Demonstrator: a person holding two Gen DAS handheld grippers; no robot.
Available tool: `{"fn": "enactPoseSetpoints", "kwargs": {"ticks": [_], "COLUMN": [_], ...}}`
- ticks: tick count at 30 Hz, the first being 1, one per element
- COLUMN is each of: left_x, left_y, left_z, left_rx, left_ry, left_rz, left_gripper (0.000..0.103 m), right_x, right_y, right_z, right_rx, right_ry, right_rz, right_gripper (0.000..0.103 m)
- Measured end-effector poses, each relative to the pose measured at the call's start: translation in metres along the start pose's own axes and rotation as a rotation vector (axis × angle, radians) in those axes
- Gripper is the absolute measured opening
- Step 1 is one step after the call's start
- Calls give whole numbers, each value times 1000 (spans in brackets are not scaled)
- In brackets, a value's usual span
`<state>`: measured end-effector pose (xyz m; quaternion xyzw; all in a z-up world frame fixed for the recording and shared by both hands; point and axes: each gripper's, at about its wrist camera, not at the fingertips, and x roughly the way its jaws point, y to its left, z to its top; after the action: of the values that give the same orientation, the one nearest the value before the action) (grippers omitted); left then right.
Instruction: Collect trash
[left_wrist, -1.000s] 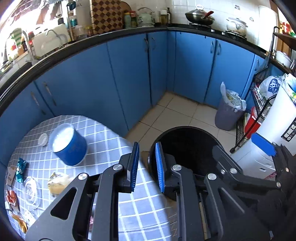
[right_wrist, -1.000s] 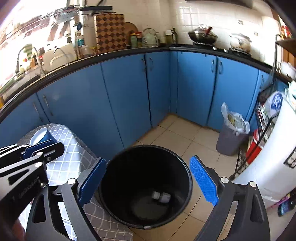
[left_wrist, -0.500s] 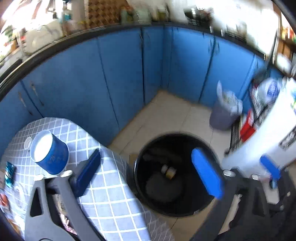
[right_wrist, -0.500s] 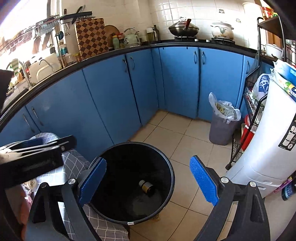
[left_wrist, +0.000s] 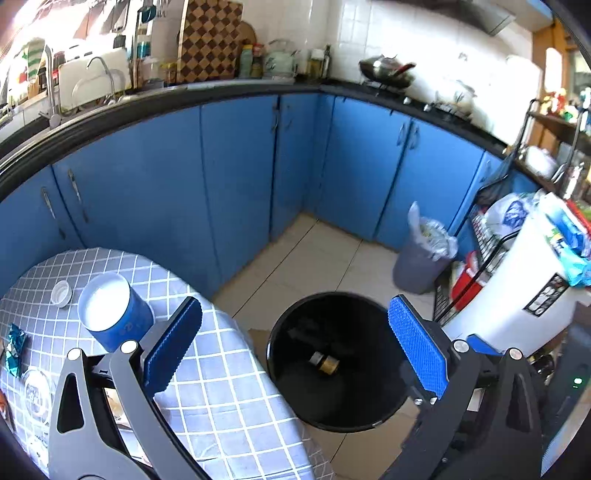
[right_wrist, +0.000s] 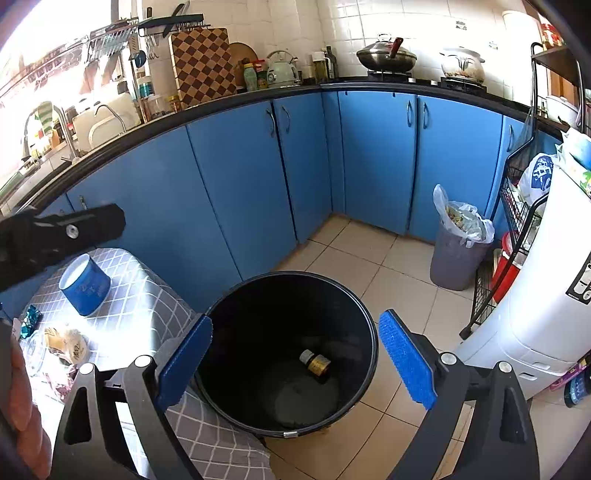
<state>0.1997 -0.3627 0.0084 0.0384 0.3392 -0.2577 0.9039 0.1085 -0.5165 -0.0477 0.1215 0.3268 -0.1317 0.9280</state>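
Both of your grippers stand wide apart and empty: the left gripper (left_wrist: 295, 345) has its blue pads spread with nothing between them, its jaws having just been opening, and the right gripper (right_wrist: 295, 360) is spread the same way, bare. Just below and ahead of both sits the black bin (right_wrist: 371, 345) on the floor, and the small brown bottle (right_wrist: 317, 364) lies on its side at the bottom, so that piece of trash looks delivered and this drop step reads as finished. What you need next lies to the left of your left gripper, on the checked tablecloth (left_wrist: 229, 387): the blue tub (left_wrist: 110, 317) standing upright just beyond the left pad, a white cap (left_wrist: 61, 293) a little past it, and a teal wrapper (left_wrist: 14, 349) further left near the table's edge. From the right wrist view a crumpled wrapper (right_wrist: 68, 345) also lies beside the teal one. Swing left away from the bin, come down over one loose piece, and close only once the pads straddle it. The grey lined bin (right_wrist: 460, 254) stands well beyond, by the cabinets, and is not your target.
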Motion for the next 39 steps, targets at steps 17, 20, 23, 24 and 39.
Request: {"fn": "enactPoseSetpoints", "kwargs": {"ticks": [17,20,23,24,39], "left_x": [-53,-75,-101,-109,-176], "left_y": [-1,25,56,66,214], "left_z": [-37,-48,-66,-72,-160], "left_rx": [93,57,9,-2,-171], "left_ry": [-100,-157,-208,-211,-87], "left_rz": [179,215,272,303,549], "left_gripper": [99,99,99,99,99], "right_x": [-26,-35,-43,-47,-63], "right_y": [26,49,73,86,227], "right_z": [-10,-14,-18,-22,-69], "right_rx": [-41,-89,-138,-165,-393], "right_ry": [-11,-25,-35,-43,-1], "right_rz": [5,30,62,77,262], "right_gripper": [89,89,89,89,89]}}
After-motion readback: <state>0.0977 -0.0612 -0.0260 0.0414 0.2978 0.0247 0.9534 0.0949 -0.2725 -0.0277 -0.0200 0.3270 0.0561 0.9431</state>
